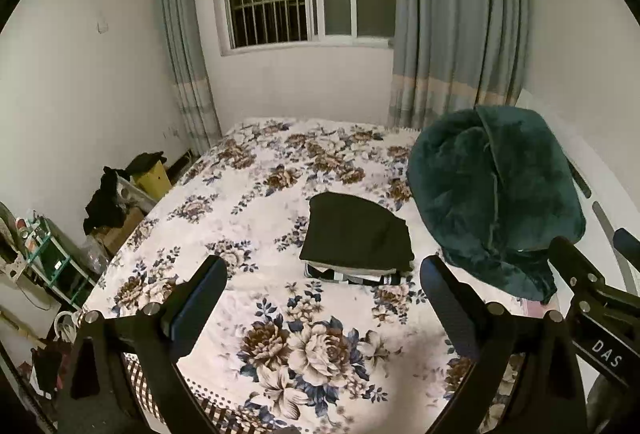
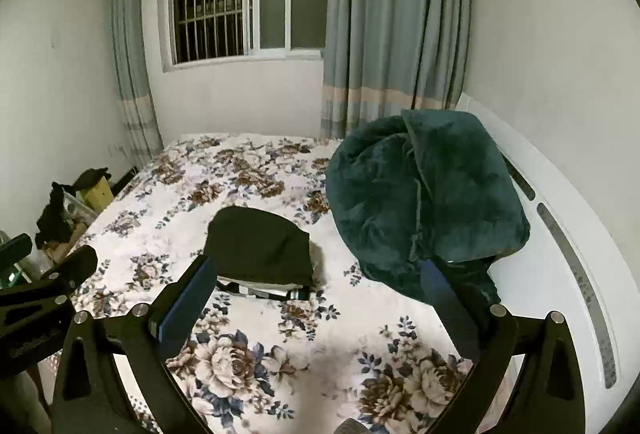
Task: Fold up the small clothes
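Observation:
A folded black garment (image 1: 356, 230) lies on top of a small stack of folded clothes (image 1: 352, 276) in the middle of the floral bed (image 1: 256, 186). It also shows in the right wrist view (image 2: 260, 244), with the stack's striped edge (image 2: 264, 289) below it. My left gripper (image 1: 324, 290) is open and empty, held above the bed in front of the stack. My right gripper (image 2: 320, 294) is open and empty, just to the right of the left one. The right gripper's body shows in the left wrist view (image 1: 592, 298).
A bulky dark green fleece blanket (image 1: 496, 202) is heaped on the bed's right side, also in the right wrist view (image 2: 424, 194). A white headboard (image 2: 560, 218) runs along the right. Boxes and dark clothes (image 1: 120, 194) crowd the floor left of the bed. Curtains and a window stand behind.

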The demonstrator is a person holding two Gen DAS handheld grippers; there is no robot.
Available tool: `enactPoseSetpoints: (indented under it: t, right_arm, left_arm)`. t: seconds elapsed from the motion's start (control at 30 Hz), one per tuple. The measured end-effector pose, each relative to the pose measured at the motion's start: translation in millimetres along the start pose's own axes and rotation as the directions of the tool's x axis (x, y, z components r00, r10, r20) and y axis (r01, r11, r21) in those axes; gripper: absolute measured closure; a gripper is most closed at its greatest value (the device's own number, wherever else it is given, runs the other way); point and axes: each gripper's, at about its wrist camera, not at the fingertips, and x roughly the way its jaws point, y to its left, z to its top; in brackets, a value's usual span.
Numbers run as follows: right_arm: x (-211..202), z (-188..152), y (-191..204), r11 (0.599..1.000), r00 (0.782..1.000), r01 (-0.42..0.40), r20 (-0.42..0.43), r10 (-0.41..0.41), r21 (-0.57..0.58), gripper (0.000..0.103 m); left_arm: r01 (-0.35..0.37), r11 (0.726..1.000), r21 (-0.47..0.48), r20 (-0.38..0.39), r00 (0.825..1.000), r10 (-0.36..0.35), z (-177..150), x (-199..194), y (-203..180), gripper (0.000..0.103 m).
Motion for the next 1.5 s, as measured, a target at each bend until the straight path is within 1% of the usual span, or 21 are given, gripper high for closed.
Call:
enactPoseSetpoints:
  t: [0.2, 0.37, 0.77, 0.87, 1.13, 1.5]
  right_arm:
    - [-41.7, 3.4, -5.0, 1.000, 0.999, -0.022, 0.038, 0.022, 0.008, 0.000]
    - [-54.6, 4.2, -7.8, 1.000, 0.998, -0.029, 0.052, 0.029, 0.004, 0.000]
    - [-55.5, 6.5, -7.9, 1.000, 0.998, -0.027, 0.049, 0.027, -0.010, 0.000]
    - [-55.2, 9.2, -8.1, 0.999, 0.998, -0.028, 0.050, 0.029, -0.016, 0.000]
    - [-53.2, 13.4, -9.6, 0.999, 0.998, -0.032, 0.051, 0.033, -0.029, 0.000]
    - [-53.2, 13.4, -11.9, 0.998, 0.998, -0.043, 0.049, 0.045, -0.038, 0.000]
  left_arm:
    - [0.001, 1.000, -0.018, 0.028, 1.000, 0.000, -3.0, -25.1, 5.4, 0.004]
    - [0.004, 1.000, -0.030, 0.034, 0.999, -0.003, -5.0, -32.4, 5.8, 0.004]
    - [0.016, 0.999, -0.037, 0.028, 0.999, -0.015, -7.4, -40.3, 2.2, 0.004]
    - [0.014, 0.999, -0.043, 0.032, 0.999, -0.013, -6.5, -40.7, 1.1, 0.001]
    - [-0.004, 0.998, -0.062, 0.030, 1.000, 0.006, -11.7, -45.7, -1.7, 0.001]
    - [-0.011, 0.997, -0.070, 0.031, 0.999, 0.013, -12.9, -48.1, 7.2, 0.001]
